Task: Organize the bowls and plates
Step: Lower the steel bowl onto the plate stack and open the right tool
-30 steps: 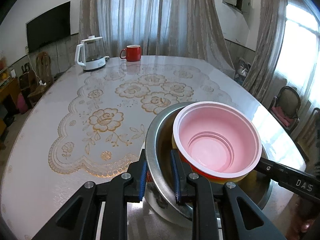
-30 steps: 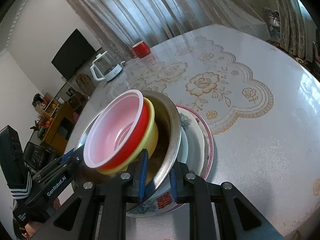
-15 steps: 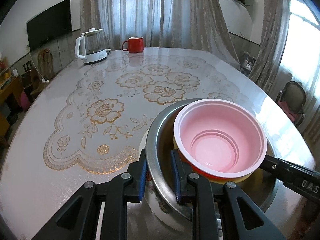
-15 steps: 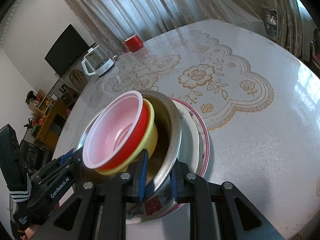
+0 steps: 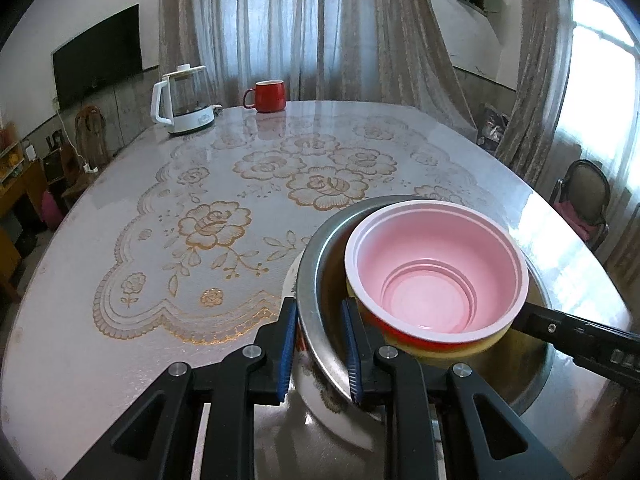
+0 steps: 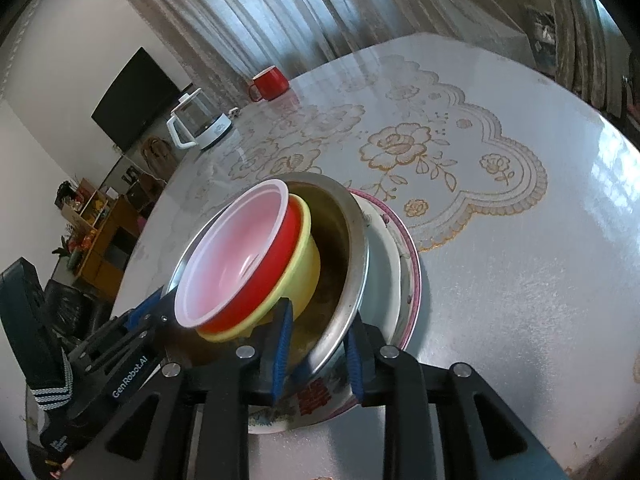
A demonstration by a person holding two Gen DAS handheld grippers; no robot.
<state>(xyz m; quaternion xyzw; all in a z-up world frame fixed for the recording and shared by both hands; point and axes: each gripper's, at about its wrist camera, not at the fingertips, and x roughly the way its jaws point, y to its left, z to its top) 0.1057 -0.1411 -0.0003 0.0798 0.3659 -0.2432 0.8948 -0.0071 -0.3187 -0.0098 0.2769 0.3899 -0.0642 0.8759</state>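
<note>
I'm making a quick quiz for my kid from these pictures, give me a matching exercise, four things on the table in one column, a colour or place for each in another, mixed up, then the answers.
Things:
1. mug
2. kettle
3. top bowl
4. metal bowl

Descriptions:
A. pink inside, nested in a red bowl
B. white handle, far side of the table
C. red, beside the kettle
D. silver, holds the stacked coloured bowls

Pairs: 1-C, 2-B, 3-A, 4-D
</note>
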